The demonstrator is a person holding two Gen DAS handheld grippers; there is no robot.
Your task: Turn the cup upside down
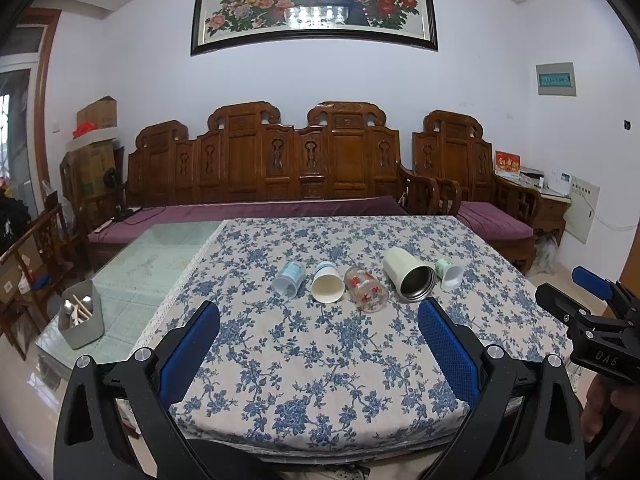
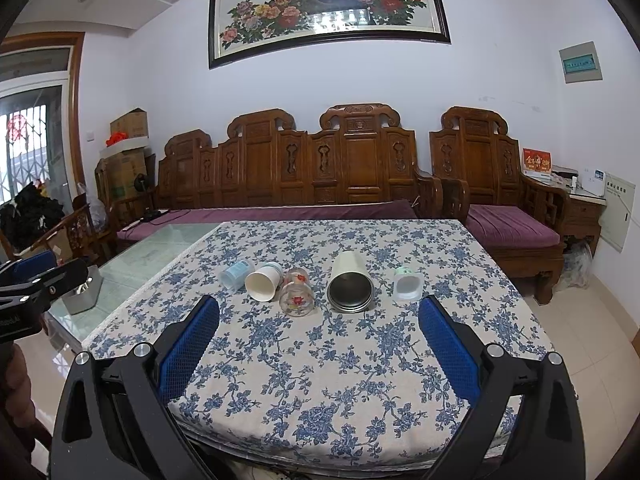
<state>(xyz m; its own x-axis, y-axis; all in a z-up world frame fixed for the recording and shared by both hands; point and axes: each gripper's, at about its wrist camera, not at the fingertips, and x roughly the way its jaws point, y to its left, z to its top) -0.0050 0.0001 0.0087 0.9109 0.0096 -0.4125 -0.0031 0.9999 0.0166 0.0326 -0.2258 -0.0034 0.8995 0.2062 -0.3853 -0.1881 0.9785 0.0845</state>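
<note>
Several cups lie on their sides in a row on the flowered tablecloth [image 1: 320, 360], mouths toward me: a clear blue plastic cup [image 1: 289, 278], a white paper cup [image 1: 328, 282], a glass with red flowers [image 1: 366, 289], a cream steel-lined tumbler [image 1: 408, 274] and a small green-and-clear cup [image 1: 450, 271]. The same row shows in the right wrist view: blue cup [image 2: 236, 274], paper cup [image 2: 264, 280], glass [image 2: 297, 297], tumbler [image 2: 350, 282], small cup [image 2: 407, 283]. My left gripper [image 1: 319, 322] and right gripper [image 2: 319, 320] are both open and empty, short of the row.
A grey box of utensils [image 1: 81, 315] stands on the bare glass tabletop [image 1: 160, 252] to the left. A carved wooden bench [image 1: 264, 160] and chair with purple cushions stand behind the table. The right gripper's body [image 1: 592, 320] shows at the left view's right edge.
</note>
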